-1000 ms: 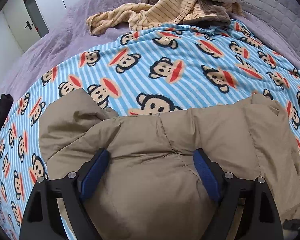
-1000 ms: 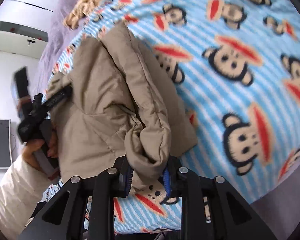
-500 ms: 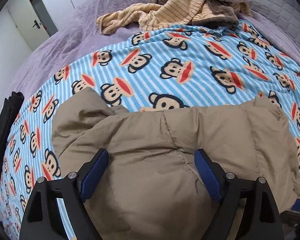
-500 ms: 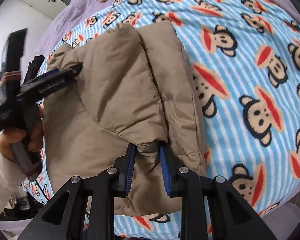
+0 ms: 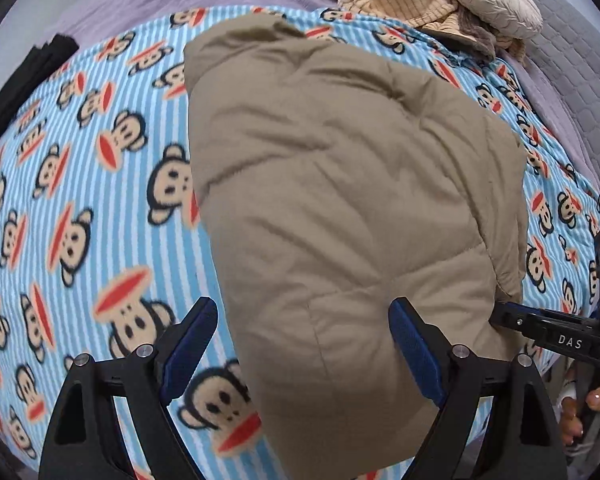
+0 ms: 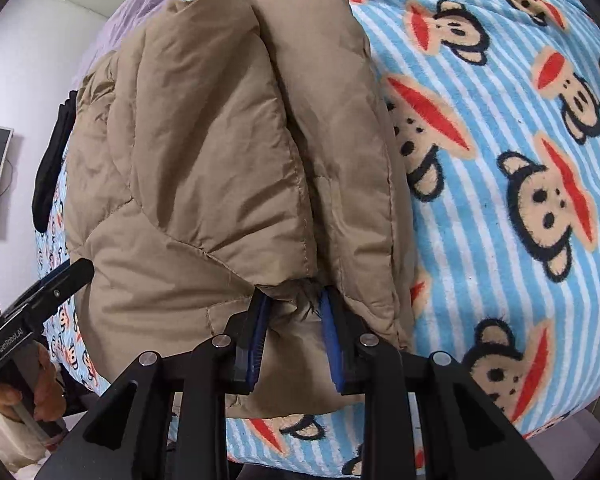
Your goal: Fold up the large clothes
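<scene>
The tan jacket (image 5: pixel 340 200) lies folded into a thick bundle on the monkey-print blanket (image 5: pixel 80 200) on the bed. The right hand-held gripper (image 6: pixel 292 320) pinches its near edge; the left hand-held gripper (image 5: pixel 304 344) hovers spread wide, empty. Folding looks nearly finished; tidying may remain.

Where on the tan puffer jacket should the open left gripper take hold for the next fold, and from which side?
Probably the near hem of the jacket, approached from the bed's near edge. The left gripper stands open over that edge, and the right gripper pinches the same hem further along, so both would lift one straight edge.
</scene>
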The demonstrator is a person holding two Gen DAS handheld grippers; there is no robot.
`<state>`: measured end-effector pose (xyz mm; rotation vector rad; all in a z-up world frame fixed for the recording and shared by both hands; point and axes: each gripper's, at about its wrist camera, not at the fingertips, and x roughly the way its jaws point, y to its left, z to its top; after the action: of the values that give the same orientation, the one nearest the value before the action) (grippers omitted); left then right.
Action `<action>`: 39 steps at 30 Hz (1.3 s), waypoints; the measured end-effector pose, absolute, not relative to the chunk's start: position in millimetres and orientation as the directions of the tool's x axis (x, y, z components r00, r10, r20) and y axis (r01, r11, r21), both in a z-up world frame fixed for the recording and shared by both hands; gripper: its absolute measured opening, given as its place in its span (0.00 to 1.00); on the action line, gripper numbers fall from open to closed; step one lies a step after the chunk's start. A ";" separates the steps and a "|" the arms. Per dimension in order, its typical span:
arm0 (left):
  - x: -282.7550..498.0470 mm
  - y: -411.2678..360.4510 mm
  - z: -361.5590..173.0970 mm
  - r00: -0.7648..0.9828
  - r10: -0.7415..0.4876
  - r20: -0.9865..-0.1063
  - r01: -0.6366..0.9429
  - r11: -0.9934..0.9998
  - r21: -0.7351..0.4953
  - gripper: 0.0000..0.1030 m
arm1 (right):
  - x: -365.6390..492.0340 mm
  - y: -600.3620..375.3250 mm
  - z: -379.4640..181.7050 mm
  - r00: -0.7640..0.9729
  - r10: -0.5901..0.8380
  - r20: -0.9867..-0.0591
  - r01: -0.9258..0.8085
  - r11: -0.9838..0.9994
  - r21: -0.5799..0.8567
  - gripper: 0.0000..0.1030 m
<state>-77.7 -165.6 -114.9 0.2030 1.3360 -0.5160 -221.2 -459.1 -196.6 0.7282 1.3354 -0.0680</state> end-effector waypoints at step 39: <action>-97.2 -102.0 -93.4 0.190 -0.191 -0.963 0.518 0.852 -0.067 0.99 | -215.8 -364.0 -124.4 0.332 0.180 -0.926 0.550 0.761 0.345 0.58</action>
<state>-97.2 -102.0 -93.4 0.3011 1.2896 -0.5092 -215.8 -364.0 -124.4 0.7060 1.2341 -0.2695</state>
